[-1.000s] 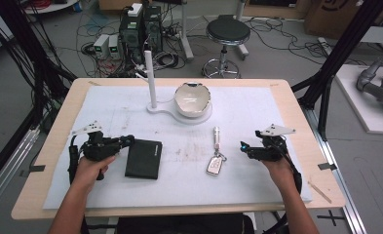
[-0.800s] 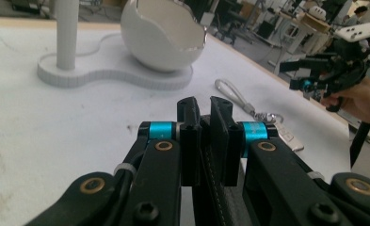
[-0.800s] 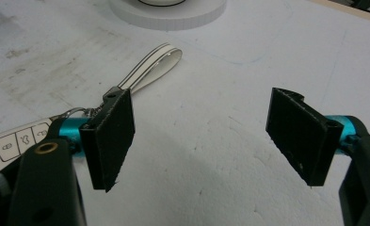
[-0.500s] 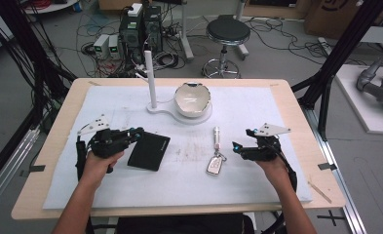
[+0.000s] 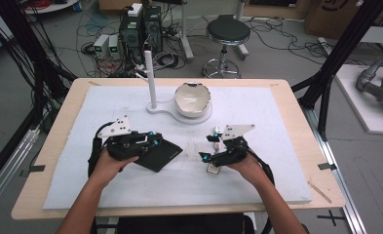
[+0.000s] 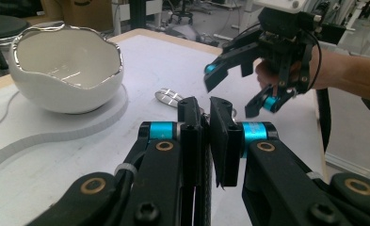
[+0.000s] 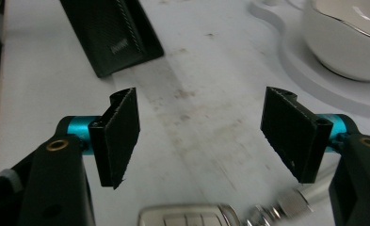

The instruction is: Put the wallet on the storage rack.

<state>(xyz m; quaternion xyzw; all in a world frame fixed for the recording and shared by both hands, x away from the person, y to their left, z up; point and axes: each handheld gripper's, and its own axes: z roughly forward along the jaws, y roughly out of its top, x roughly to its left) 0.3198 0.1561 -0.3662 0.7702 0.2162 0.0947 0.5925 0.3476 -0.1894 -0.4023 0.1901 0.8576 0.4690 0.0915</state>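
Observation:
A black wallet (image 5: pixel 159 154) lies tilted on the white mat, its near-left corner raised. My left gripper (image 5: pixel 155 138) is shut on that corner; in the left gripper view the jaws (image 6: pixel 206 136) pinch the wallet's thin edge (image 6: pixel 207 181). My right gripper (image 5: pixel 207 147) hovers open over a car key (image 5: pixel 212 168) with a metal keychain. Its jaws have just been closing a little, and the pads (image 7: pixel 121 136) touch nothing. The key fob (image 7: pixel 187 217) lies low between them, the wallet (image 7: pixel 109 35) beyond. The left gripper view shows the right gripper (image 6: pixel 232 92) and the keychain's silver end (image 6: pixel 168 97).
A white eggshell-shaped bowl (image 5: pixel 193 97) sits on a flat white base (image 5: pixel 162 110) with an upright white post (image 5: pixel 151 80) at the back of the mat. The wooden table's edge (image 5: pixel 320 161) runs on the right. A stool and cables stand beyond the table.
My left gripper has moved right and up with the wallet, which has turned and tilted. My right gripper has moved left over the car key.

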